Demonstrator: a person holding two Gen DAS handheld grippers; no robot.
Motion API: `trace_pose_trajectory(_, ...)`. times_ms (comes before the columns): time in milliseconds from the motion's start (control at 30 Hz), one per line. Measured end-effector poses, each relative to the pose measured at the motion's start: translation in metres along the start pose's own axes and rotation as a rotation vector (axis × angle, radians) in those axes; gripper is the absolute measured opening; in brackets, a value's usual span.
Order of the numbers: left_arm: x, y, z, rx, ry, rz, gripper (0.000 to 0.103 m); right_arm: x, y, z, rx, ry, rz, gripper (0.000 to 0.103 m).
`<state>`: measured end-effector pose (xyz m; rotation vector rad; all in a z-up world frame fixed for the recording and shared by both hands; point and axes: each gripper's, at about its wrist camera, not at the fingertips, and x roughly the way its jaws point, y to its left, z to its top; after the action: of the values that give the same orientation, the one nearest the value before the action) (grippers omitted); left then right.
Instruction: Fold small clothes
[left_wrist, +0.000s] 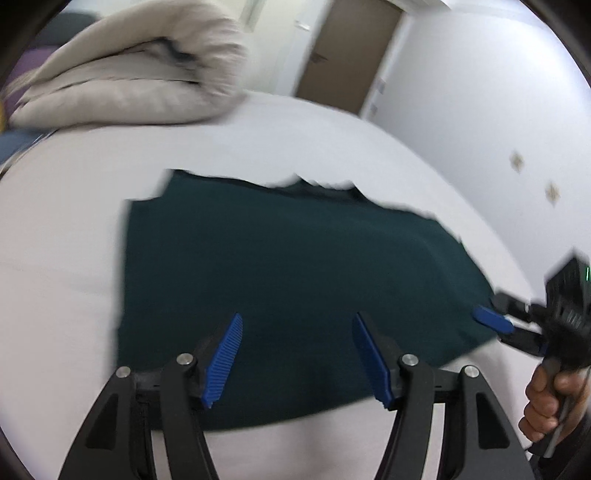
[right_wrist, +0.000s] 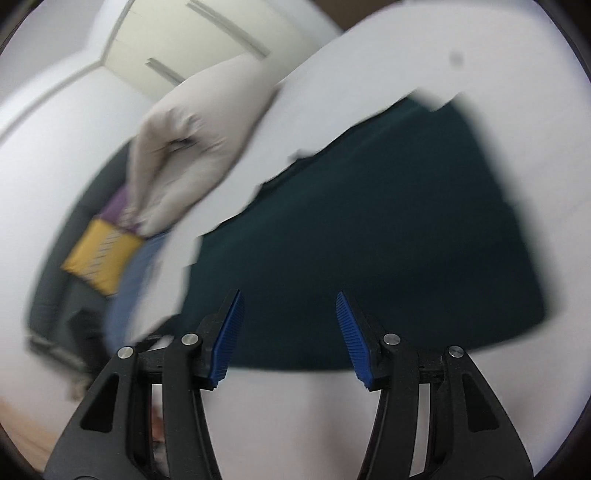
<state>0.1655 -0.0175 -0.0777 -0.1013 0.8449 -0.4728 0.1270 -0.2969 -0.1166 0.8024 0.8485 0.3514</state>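
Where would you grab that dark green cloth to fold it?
Probably by the near hem of the dark green cloth, one corner per tool, coming in low from the near side: it lies flat on the white bed, so only its edges offer something to pinch.

Matt dark-green cloth garment (left_wrist: 295, 280)

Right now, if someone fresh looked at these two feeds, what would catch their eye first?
The dark green garment spread flat on the white bed dominates both views. Next come the blue-padded grippers: the left gripper open over the garment's near edge, the right gripper open too, at its right corner in the left wrist view. A folded beige duvet sits at the bed's far left.
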Motion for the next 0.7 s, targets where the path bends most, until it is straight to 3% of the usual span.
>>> trace_pose_trajectory(67,0.023,-0.017,-0.005,0.044,0.059,0.029,0.065,0.026,-0.005,-0.005,0.05,0.094,0.065,0.051)
trace_pose_trajectory(100,0.032,-0.019,-0.008,0.051,0.085,0.049,0.065,0.037,-0.009,-0.008,0.056,0.132,0.05,0.051)
trace_pose_trajectory(133,0.038,-0.021,-0.01,0.058,0.096,0.073,0.065,0.042,-0.014,-0.01,0.052,0.15,0.012,0.05)
trace_pose_trajectory(200,0.039,-0.023,-0.013,0.064,0.086,0.086,0.065,0.037,-0.026,-0.012,0.071,0.14,0.039,0.042)
trace_pose_trajectory(300,0.039,-0.021,-0.014,0.072,0.094,0.08,0.066,0.009,-0.053,-0.004,0.112,0.065,0.026,0.042)
trace_pose_trajectory(500,0.037,-0.017,-0.016,0.069,0.092,0.077,0.066,-0.083,-0.114,0.02,0.212,-0.154,-0.101,0.045)
trace_pose_trajectory(633,0.038,-0.02,-0.017,0.076,0.091,0.085,0.068,-0.138,-0.13,0.036,0.234,-0.278,-0.172,0.048)
trace_pose_trajectory(700,0.039,-0.021,-0.017,0.078,0.092,0.086,0.069,-0.149,-0.132,0.041,0.229,-0.296,-0.193,0.053)
